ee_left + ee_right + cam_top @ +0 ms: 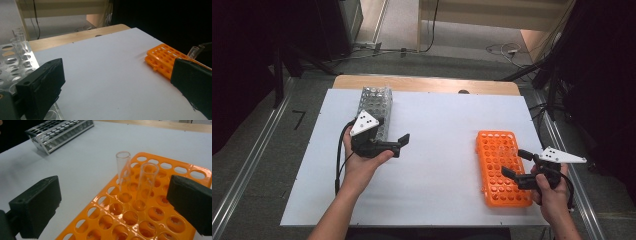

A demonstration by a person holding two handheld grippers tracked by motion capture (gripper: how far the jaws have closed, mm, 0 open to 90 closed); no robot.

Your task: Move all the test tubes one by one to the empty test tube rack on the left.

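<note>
Nearest us, our right gripper (516, 164) hangs over the orange tube rack (502, 167) at the table's (437, 150) right side, jaws spread wide and empty; two clear test tubes (123, 176) stand upright in the rack just ahead. Farther off, our left gripper (401, 142), jaws likewise released, sits beside the metal rack (375, 107).

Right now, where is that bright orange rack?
The orange rack lies on the right of the white table in the high view, just beside the open right tongs.
</note>
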